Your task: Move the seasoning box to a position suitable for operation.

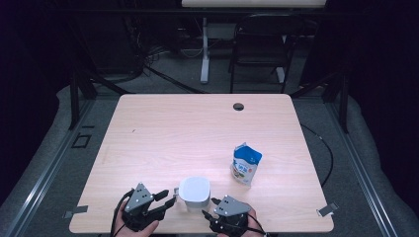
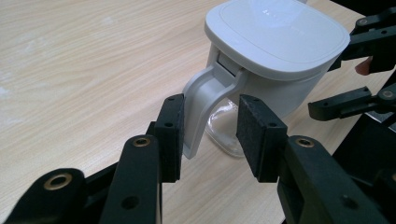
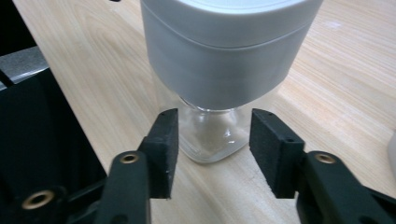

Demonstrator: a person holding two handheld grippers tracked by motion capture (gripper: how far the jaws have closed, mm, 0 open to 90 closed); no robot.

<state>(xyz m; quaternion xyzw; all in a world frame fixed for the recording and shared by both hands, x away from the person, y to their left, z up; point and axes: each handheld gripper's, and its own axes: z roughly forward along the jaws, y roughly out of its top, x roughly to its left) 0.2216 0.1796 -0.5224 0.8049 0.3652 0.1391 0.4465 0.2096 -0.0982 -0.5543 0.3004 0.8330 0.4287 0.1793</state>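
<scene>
A jug (image 1: 194,191) with a white lid (image 2: 275,32), a white handle (image 2: 203,107) and a clear glass base (image 3: 212,135) stands near the table's front edge. My left gripper (image 1: 167,197) is just left of it. In the left gripper view (image 2: 210,135) the handle lies between the jaws, against the left pad, with a gap to the right pad. My right gripper (image 1: 210,207) sits at the jug's near right side. Its jaws (image 3: 211,149) are spread on either side of the glass base, not pressing on it.
A blue and white carton (image 1: 246,164) stands upright to the right of the jug and farther back. The wooden table (image 1: 197,123) has a cable hole (image 1: 238,106) near its far edge. A dark chair (image 1: 259,44) stands beyond the table.
</scene>
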